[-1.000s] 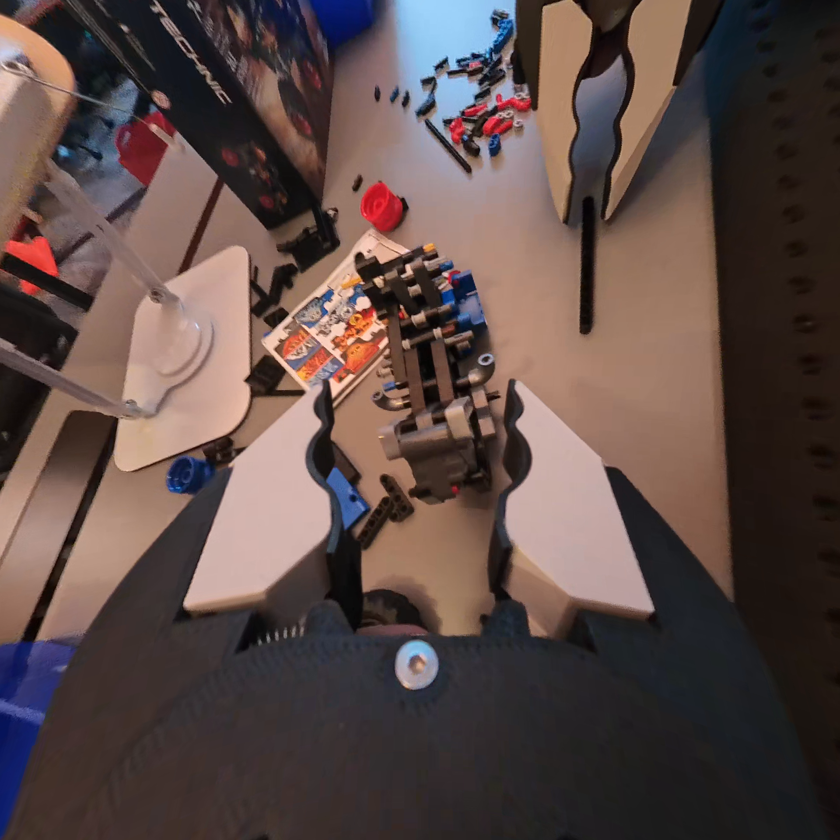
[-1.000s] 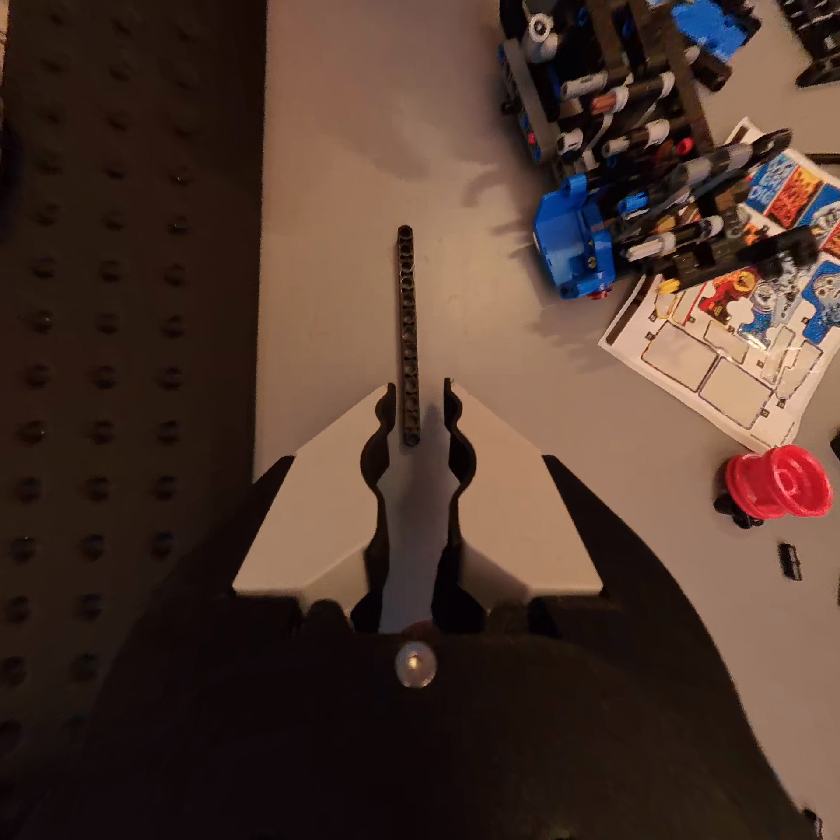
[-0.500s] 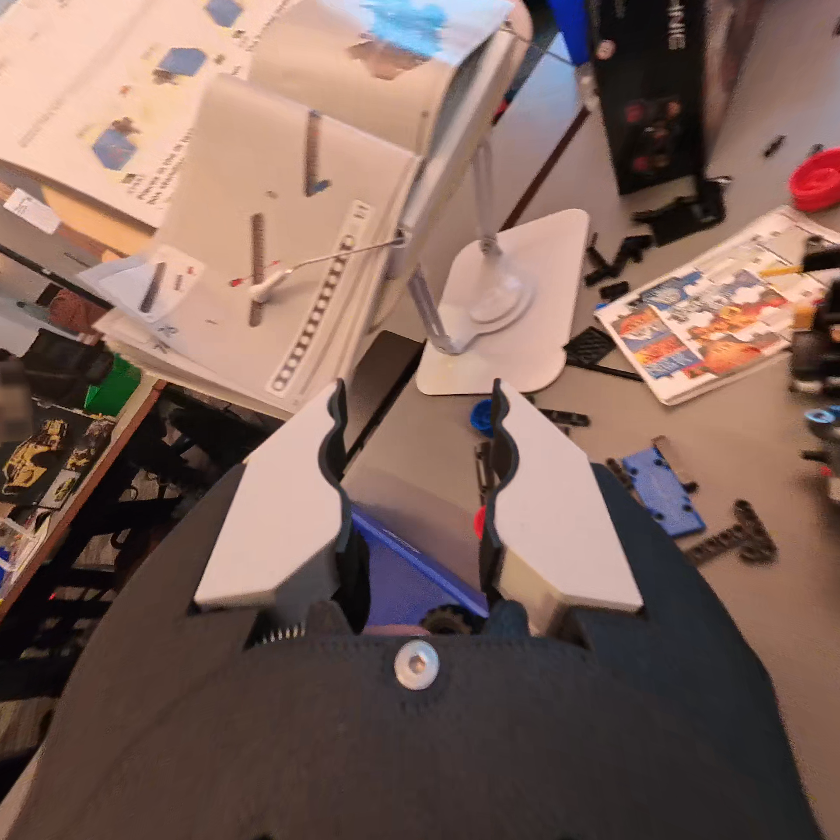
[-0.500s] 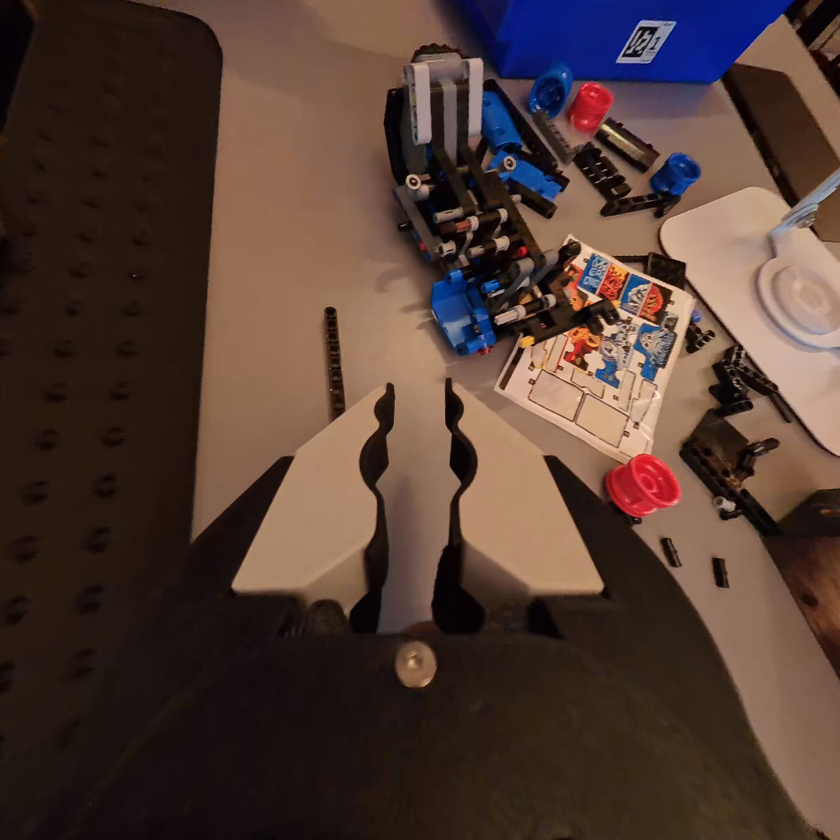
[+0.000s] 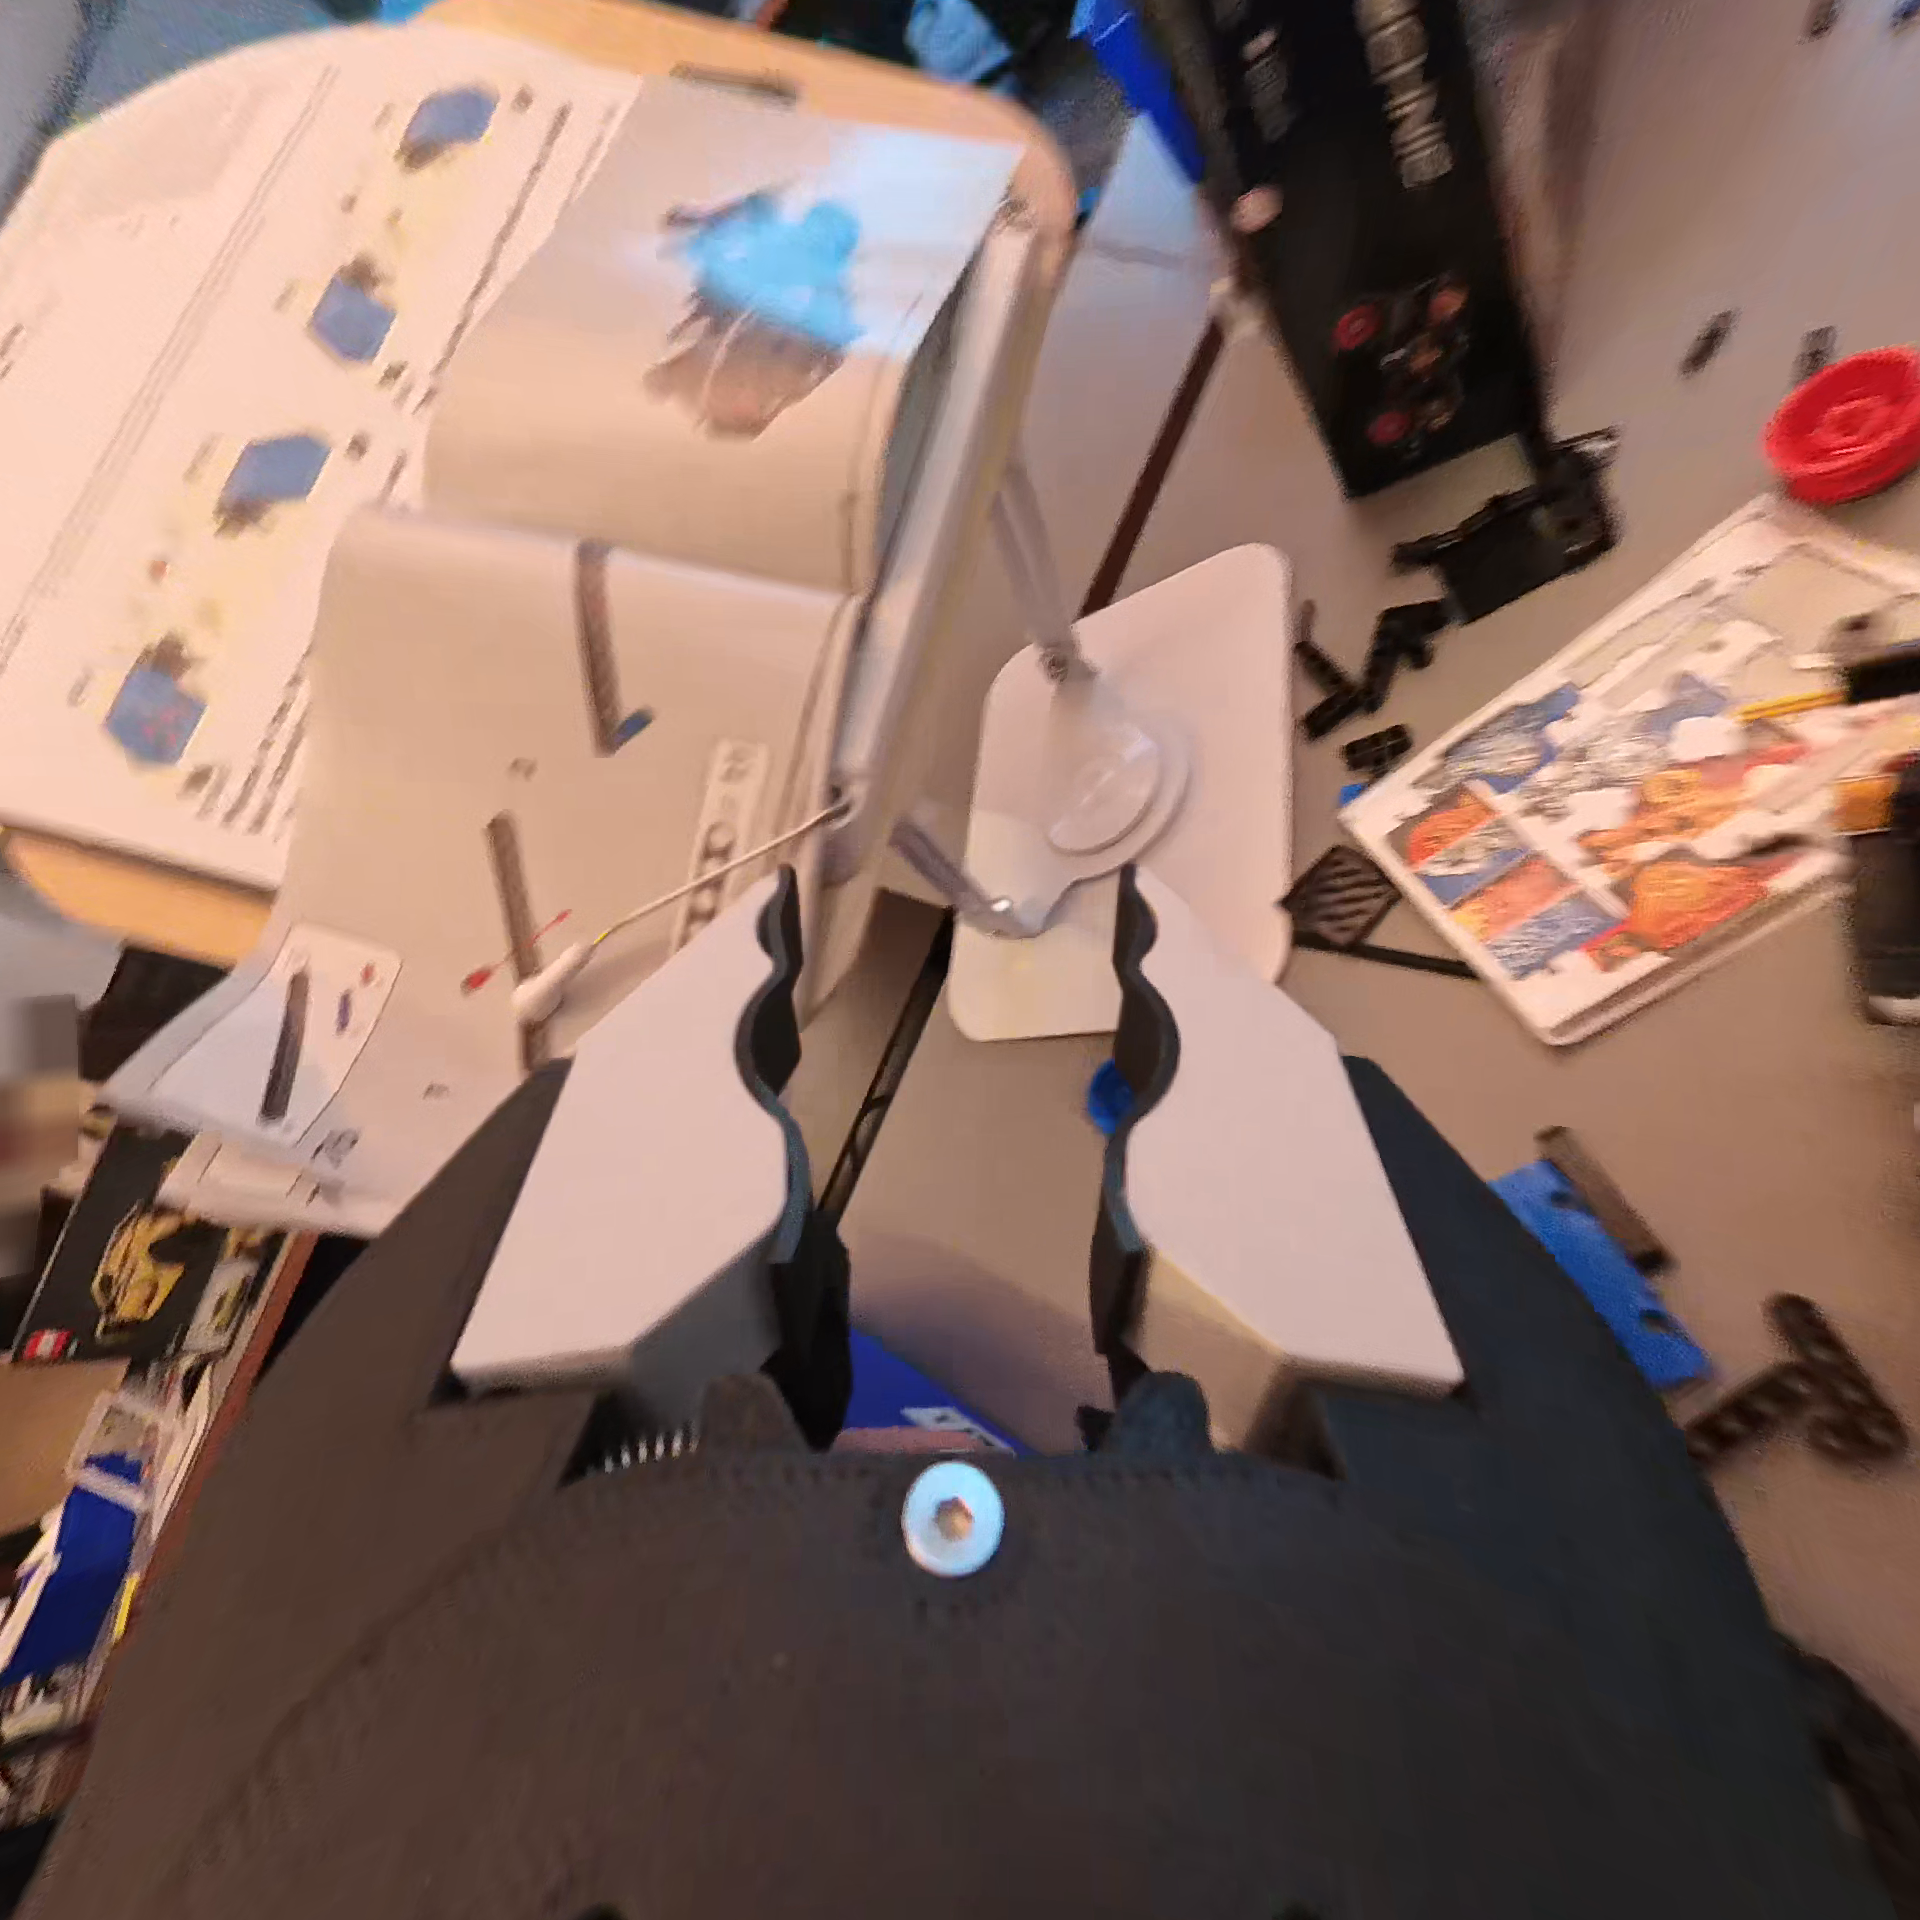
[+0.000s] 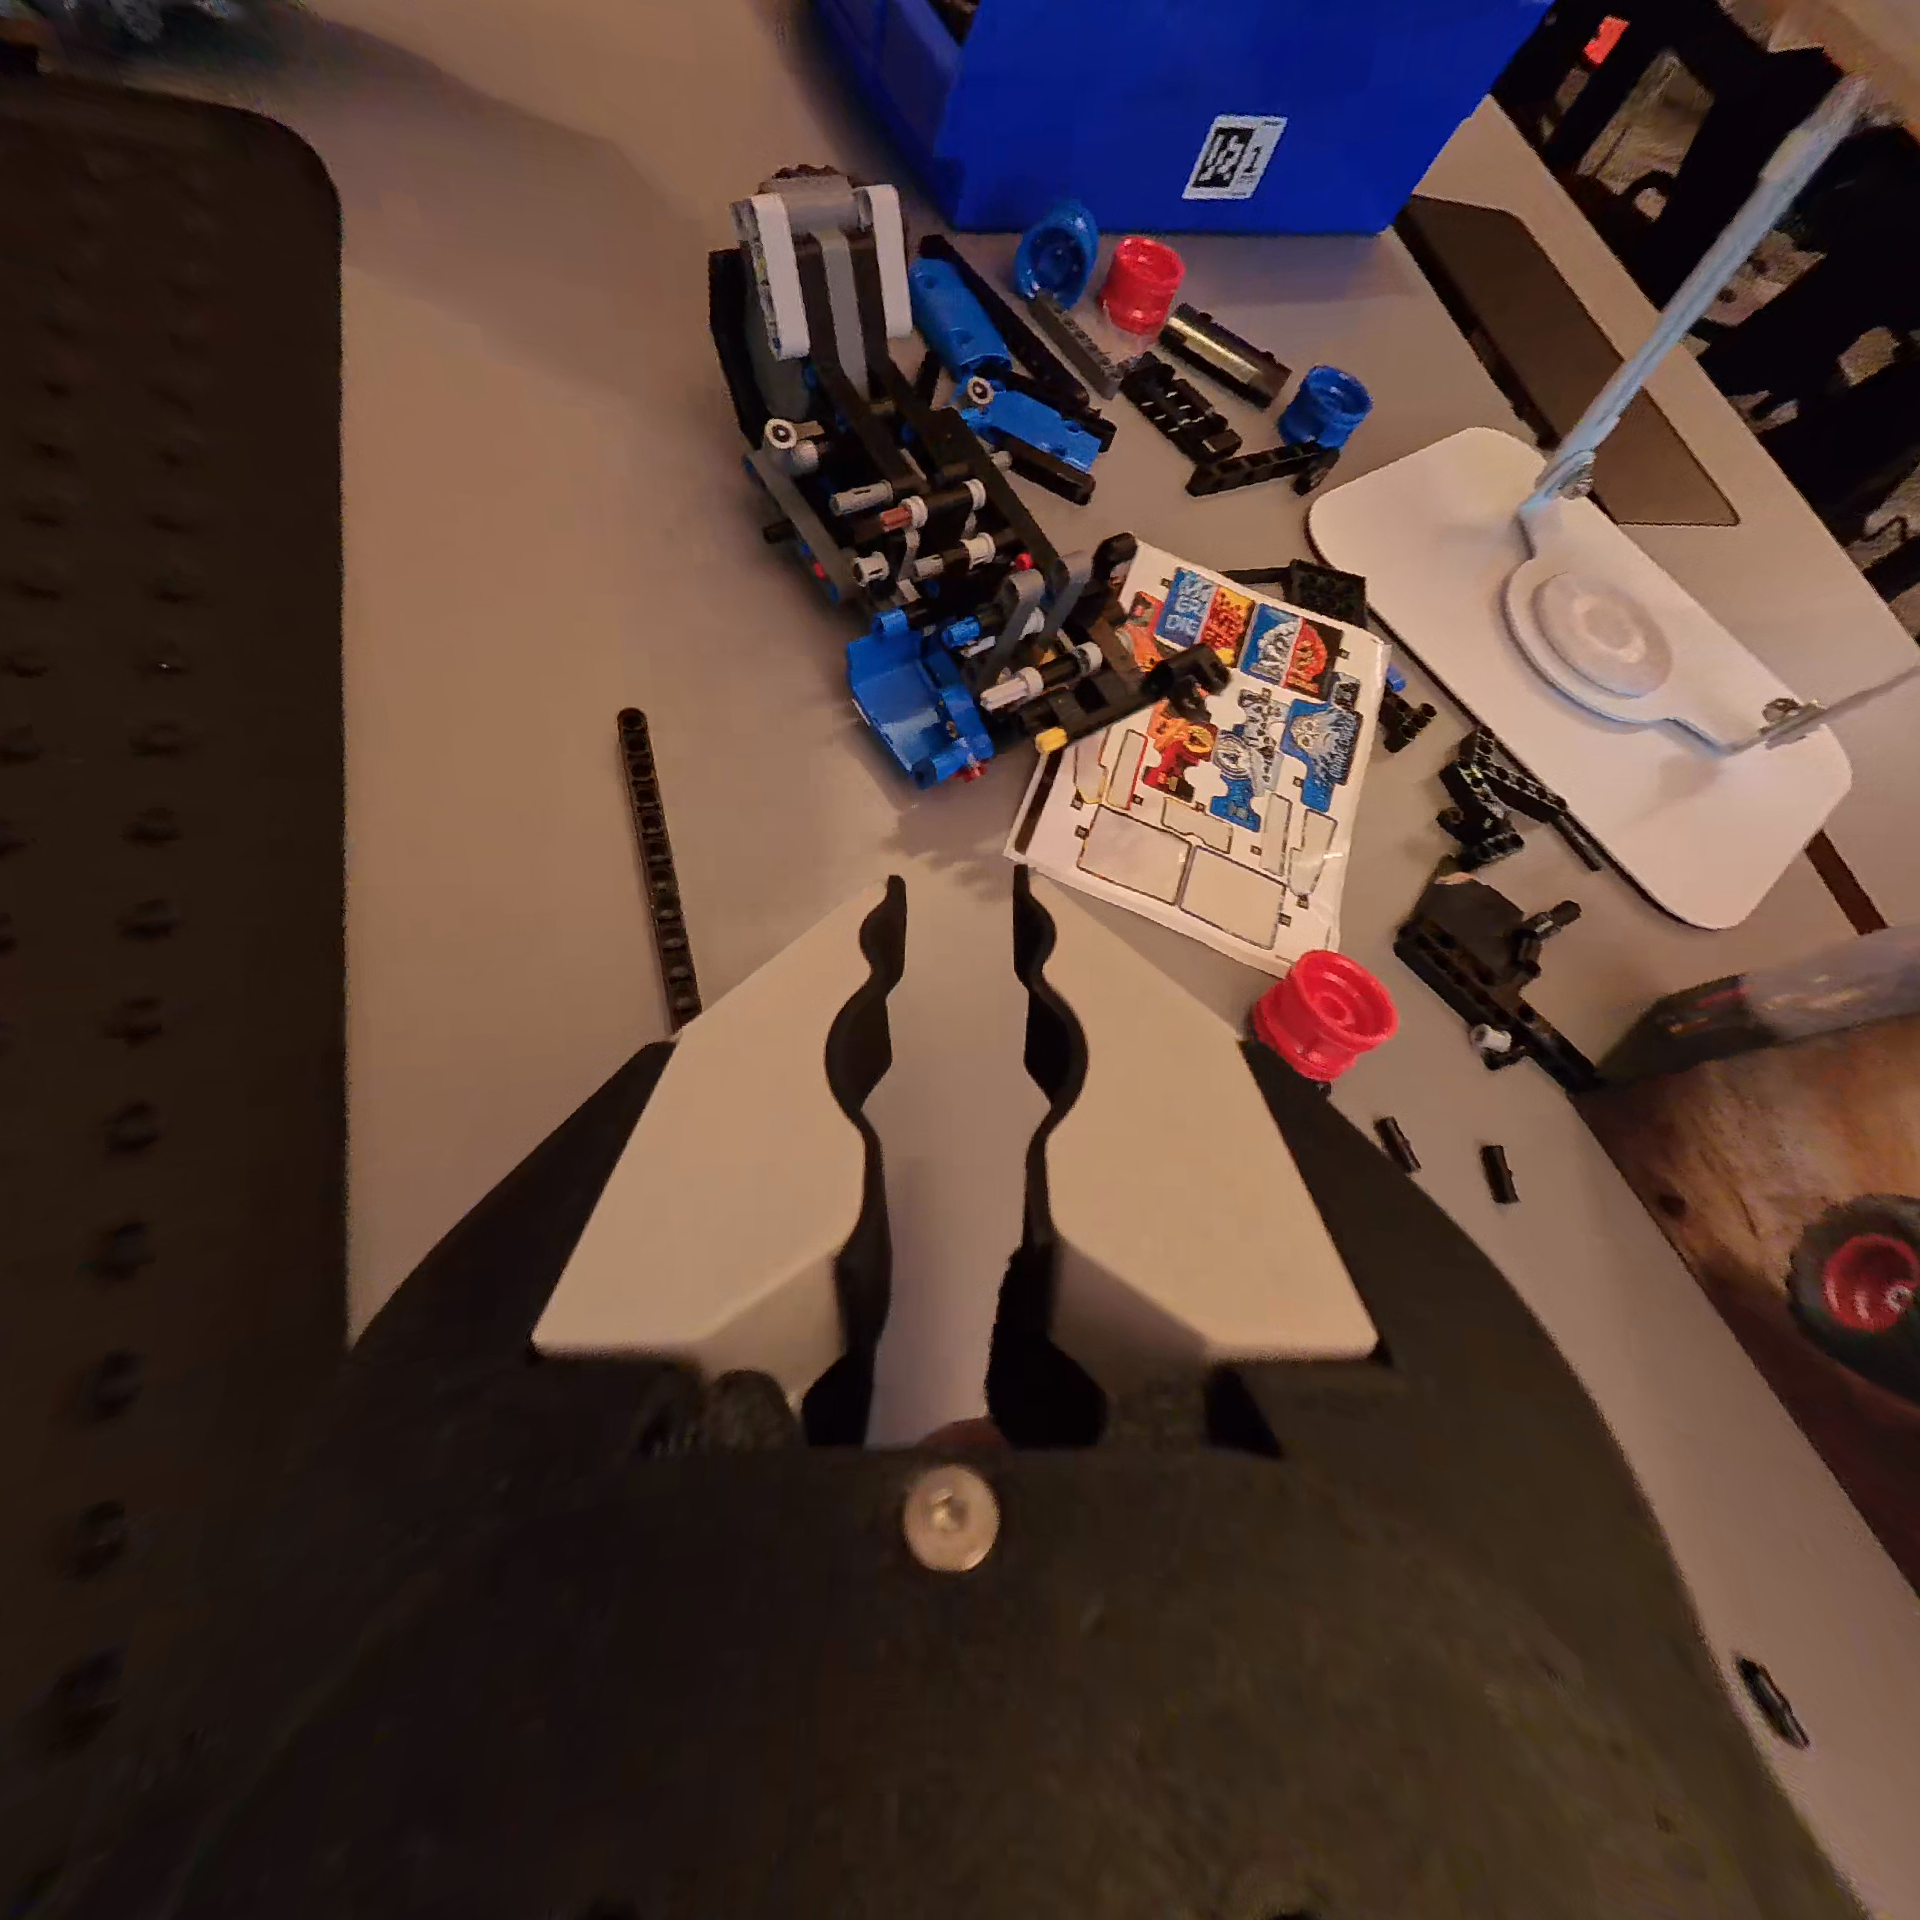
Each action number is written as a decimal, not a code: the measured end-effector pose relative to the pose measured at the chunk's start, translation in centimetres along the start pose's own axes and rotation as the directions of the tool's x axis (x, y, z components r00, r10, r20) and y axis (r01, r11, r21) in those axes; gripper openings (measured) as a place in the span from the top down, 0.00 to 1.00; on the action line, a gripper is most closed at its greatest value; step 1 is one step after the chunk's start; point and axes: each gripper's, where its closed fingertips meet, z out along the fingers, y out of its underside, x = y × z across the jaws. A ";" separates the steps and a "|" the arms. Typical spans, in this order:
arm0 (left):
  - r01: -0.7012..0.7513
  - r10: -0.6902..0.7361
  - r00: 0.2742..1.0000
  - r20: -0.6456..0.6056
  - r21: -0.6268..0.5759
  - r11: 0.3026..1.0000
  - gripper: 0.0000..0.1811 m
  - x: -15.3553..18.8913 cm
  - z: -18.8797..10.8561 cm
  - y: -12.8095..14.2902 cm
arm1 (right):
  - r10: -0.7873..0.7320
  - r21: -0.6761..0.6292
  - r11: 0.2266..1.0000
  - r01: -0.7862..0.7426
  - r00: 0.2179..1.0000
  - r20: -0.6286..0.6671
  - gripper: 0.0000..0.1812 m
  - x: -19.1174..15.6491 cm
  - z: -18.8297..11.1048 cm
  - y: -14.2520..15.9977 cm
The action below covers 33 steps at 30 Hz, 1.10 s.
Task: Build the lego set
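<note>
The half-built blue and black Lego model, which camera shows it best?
The right wrist view: the model lies whole and sharp beside the sticker sheet. The left wrist view catches only a blurred sliver at its right edge.

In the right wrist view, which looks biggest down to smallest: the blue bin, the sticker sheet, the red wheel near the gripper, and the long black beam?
As they look:
1. Blue bin, though cut off by the frame
2. Sticker sheet
3. Long black beam, long but very thin
4. Red wheel, which sits nearest the camera
</note>
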 end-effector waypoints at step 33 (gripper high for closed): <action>-0.074 0.133 0.775 -0.618 0.120 0.990 0.68 32.8 -3.2 -5.4 | 0.174 -0.387 0.860 -0.333 0.904 -0.390 0.94 3.1 -15.9 14.2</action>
